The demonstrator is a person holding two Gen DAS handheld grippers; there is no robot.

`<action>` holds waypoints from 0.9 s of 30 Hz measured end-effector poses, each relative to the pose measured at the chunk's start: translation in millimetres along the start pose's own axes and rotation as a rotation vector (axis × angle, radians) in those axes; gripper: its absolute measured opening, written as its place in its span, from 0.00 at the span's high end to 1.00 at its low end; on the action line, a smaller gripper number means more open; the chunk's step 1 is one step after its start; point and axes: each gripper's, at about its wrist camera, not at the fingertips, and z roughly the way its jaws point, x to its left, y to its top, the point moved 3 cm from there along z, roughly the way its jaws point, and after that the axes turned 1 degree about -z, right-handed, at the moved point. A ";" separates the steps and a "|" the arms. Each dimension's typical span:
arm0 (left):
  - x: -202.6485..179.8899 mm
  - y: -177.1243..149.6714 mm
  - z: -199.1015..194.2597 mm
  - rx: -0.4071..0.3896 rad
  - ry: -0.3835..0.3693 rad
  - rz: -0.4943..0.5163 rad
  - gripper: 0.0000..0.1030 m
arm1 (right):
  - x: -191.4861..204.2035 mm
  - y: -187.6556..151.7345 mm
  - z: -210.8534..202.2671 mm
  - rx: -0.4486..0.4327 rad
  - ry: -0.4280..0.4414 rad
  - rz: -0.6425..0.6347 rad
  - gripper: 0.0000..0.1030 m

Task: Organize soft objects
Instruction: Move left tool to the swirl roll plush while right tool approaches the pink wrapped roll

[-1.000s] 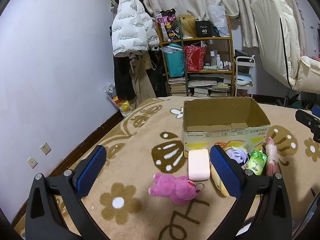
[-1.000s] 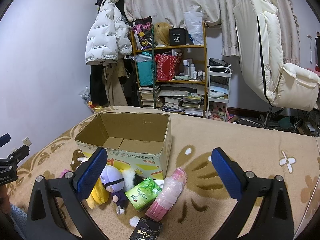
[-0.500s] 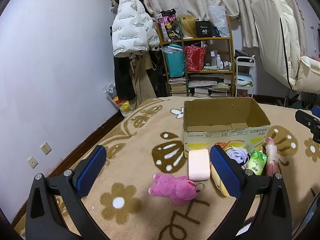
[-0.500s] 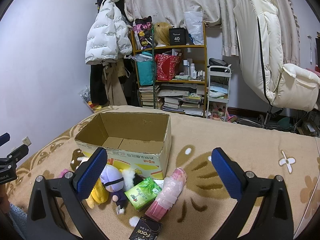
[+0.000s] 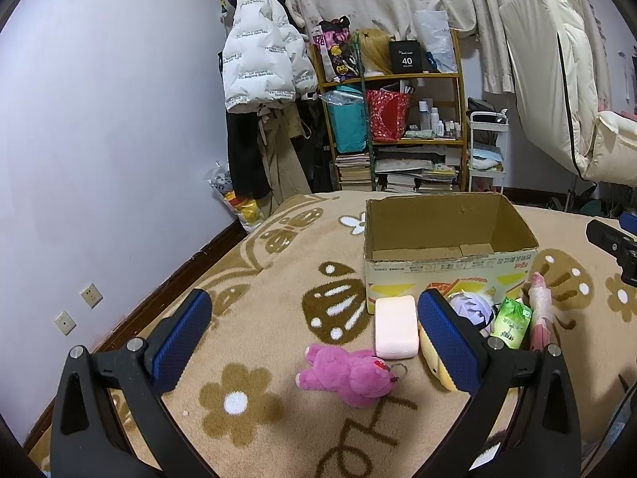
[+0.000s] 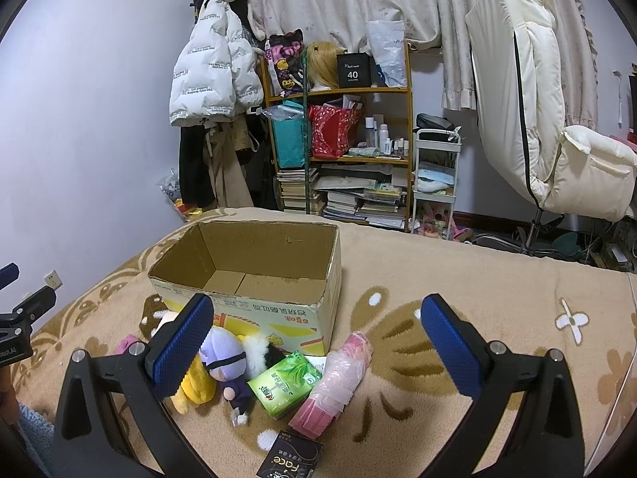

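Both grippers hang level over the rug, jaws spread wide and empty: the left gripper (image 5: 314,342) above the pink bear (image 5: 346,370), the right gripper (image 6: 318,342) above the tissue pack (image 6: 284,382) and pink roll (image 6: 334,382). The open box (image 6: 254,310) stands at 12 o'clock, toys touching its near wall. Bare rug (image 6: 458,279) lies toward 2 o'clock.

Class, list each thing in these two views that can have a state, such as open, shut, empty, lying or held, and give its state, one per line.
cardboard box: open on top, nothing visible inside.
left gripper: open, holding nothing.
right gripper: open, holding nothing.
pink plush bear: lying on the rug, not held.
green tissue pack: lying flat, looks sealed.
purple-haired doll: lying in front of the box.
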 end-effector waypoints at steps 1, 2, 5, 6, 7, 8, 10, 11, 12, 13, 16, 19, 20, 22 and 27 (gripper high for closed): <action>-0.1 0.2 -0.8 0.002 -0.001 0.001 0.01 | 0.0 0.0 0.0 0.000 -0.001 0.000 0.00; 0.4 0.3 0.6 0.004 -0.001 0.001 0.01 | -0.3 0.2 -0.4 0.000 0.000 0.000 0.00; 0.1 0.5 0.3 0.006 -0.002 0.001 0.01 | -1.4 0.7 -1.6 0.000 0.000 -0.001 0.00; 0.2 0.7 1.4 0.009 -0.002 0.001 0.01 | -1.8 0.9 -2.0 0.001 0.000 -0.001 0.00; 0.1 0.7 2.2 0.016 -0.001 0.000 0.01 | -2.3 1.0 -2.3 0.005 0.004 -0.001 0.00; 0.2 0.2 4.6 0.028 0.001 0.000 0.01 | -2.6 1.0 -2.3 0.013 0.014 0.001 0.00; 0.8 -0.9 9.6 0.055 -0.009 -0.007 0.01 | -3.8 0.9 -2.1 0.030 0.032 0.004 0.00; 1.4 -2.0 14.4 0.074 -0.008 -0.011 0.01 | 3.5 -2.9 5.9 0.032 0.033 0.002 0.00; 1.4 -2.2 16.9 0.084 -0.009 -0.013 0.01 | 2.2 -4.9 5.5 0.036 0.034 -0.001 0.00; 1.2 -2.8 21.3 0.100 -0.008 -0.014 0.01 | 0.4 -9.9 5.0 0.041 0.036 -0.003 0.00; -0.2 -3.8 29.5 0.129 -0.017 -0.014 0.01 | 2.9 -8.6 7.6 0.062 0.042 -0.007 0.00; -3.5 -2.9 37.0 0.143 -0.021 -0.007 0.01 | 2.2 -13.5 19.0 0.092 0.029 -0.007 0.00; -4.8 -2.1 39.0 0.145 -0.021 -0.005 0.01 | 2.0 -11.4 21.7 0.103 0.026 -0.004 0.00; -8.7 -0.5 45.2 0.151 -0.026 -0.004 0.01 | -0.6 -12.7 26.4 0.120 0.031 0.008 0.00; -22.0 3.5 67.4 0.183 -0.052 0.000 0.01 | -5.8 -11.7 40.4 0.162 0.037 0.032 0.00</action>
